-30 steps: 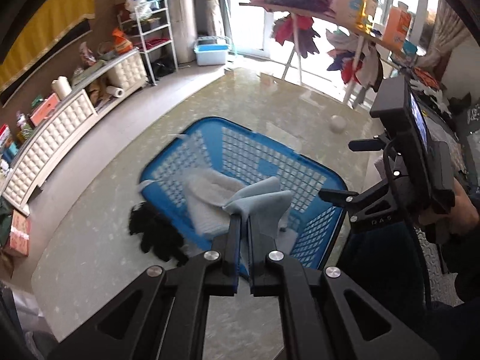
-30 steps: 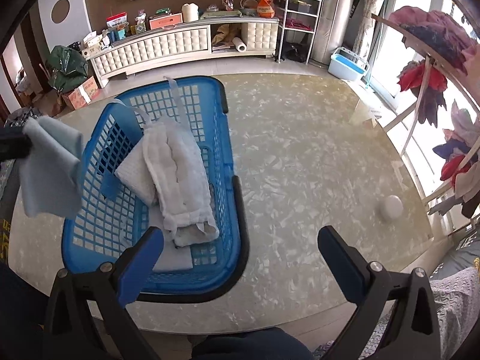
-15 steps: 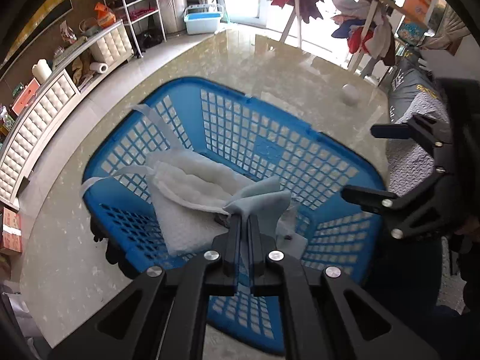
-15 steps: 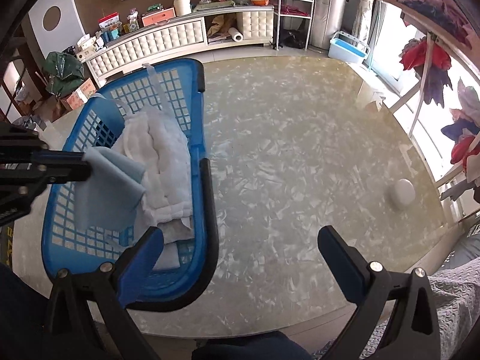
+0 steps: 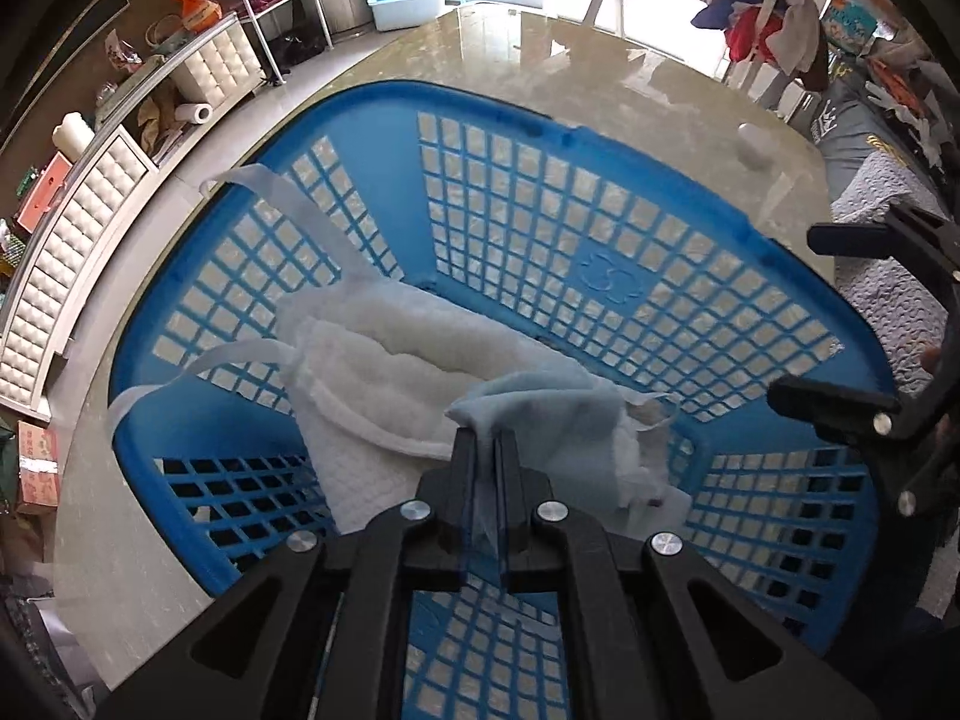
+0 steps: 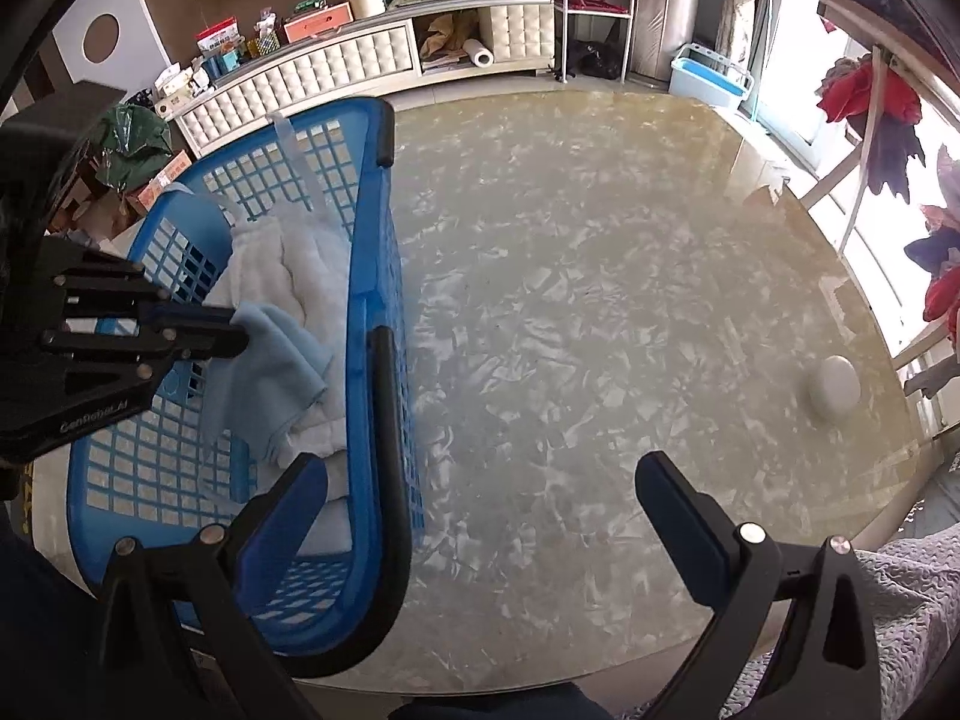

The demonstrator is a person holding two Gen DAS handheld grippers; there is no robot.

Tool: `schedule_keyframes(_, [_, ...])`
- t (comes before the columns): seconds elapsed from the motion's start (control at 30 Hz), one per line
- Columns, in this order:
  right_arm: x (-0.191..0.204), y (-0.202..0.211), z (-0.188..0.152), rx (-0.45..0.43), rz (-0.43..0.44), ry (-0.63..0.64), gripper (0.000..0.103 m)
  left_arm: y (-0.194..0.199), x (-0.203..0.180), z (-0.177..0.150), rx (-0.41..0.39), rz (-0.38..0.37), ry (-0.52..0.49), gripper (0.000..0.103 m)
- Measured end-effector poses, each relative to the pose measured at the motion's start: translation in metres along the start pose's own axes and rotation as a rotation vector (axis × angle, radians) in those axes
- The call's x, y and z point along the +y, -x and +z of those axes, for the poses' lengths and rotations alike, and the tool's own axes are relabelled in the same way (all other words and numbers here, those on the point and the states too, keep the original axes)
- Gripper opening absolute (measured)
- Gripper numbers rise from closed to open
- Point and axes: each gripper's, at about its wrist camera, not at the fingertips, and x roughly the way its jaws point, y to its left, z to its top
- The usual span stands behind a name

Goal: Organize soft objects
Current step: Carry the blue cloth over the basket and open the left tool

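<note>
A blue plastic laundry basket (image 5: pixel 600 192) stands on the marble table; it also shows at the left of the right wrist view (image 6: pixel 366 276). White quilted cloths (image 5: pixel 384 360) lie inside it, seen again in the right wrist view (image 6: pixel 288 258). My left gripper (image 5: pixel 486 438) is shut on a light blue cloth (image 5: pixel 552 414) and holds it low inside the basket, over the white cloths; that cloth hangs from it in the right wrist view (image 6: pixel 264 372). My right gripper (image 6: pixel 480 492) is open and empty above the table, beside the basket's near rim.
A small white ball (image 6: pixel 837 385) lies near the table's right edge. The marble tabletop (image 6: pixel 600 300) spreads right of the basket. A white cabinet (image 6: pixel 336 72), shelves and a clothes rack (image 6: pixel 870 96) stand around the room.
My left gripper has moved forward and down into the basket with the light blue cloth. The right gripper has shifted a little, staying open.
</note>
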Motion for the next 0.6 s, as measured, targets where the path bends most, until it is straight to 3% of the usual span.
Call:
schedule_keyframes(0.2, [-0.006,-0.003,-0.001,0.006,0.019,-0.011,0.103,-0.009,0.005,0.003,0.021,0.012,-0.006,0.013])
schedule_keyframes(0.27, [-0.008,-0.003,0.000,0.009,0.022,-0.018,0.103,-0.012,0.005,0.003,0.025,0.017,-0.010,0.024])
schedule_keyframes(0.43, [-0.010,0.000,-0.002,0.003,0.028,-0.032,0.103,-0.014,0.007,0.003,0.029,0.001,-0.001,0.025])
schedule_keyframes(0.57, [-0.011,0.003,-0.004,0.002,0.026,-0.035,0.103,-0.009,0.003,0.003,0.021,-0.006,-0.008,0.054])
schedule_keyframes(0.6, [-0.012,0.004,-0.005,0.001,0.025,-0.035,0.103,-0.007,0.003,0.003,0.018,-0.005,-0.006,0.055])
